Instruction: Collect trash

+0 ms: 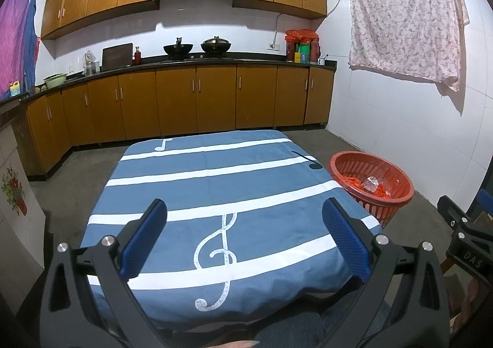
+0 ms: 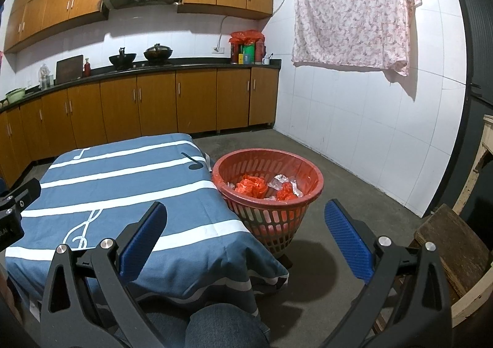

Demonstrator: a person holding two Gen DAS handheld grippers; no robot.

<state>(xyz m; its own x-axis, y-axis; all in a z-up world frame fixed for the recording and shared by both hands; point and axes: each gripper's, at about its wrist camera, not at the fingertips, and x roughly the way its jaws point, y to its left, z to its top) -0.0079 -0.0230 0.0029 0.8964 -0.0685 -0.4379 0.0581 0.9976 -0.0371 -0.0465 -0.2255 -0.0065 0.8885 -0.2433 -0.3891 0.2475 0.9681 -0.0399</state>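
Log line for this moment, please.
left gripper: jaws open, empty | right gripper: jaws open, empty | red basket: holds trash, beside table

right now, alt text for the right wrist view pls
The open right gripper hovers, holding nothing, over the edge of a table with a blue music-note tablecloth. Beside the table on the floor, a red plastic basket holds crumpled orange and clear wrappers; kitchen cabinets stand behind.

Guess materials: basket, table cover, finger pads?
Basket: moulded red plastic by the look, slotted walls, slight sheen. Table cover: woven fabric, matte, printed stripes and music notes, creased and draping over the edge. Finger pads: blue, finely ribbed, probably rubber or soft plastic; hard to tell which.
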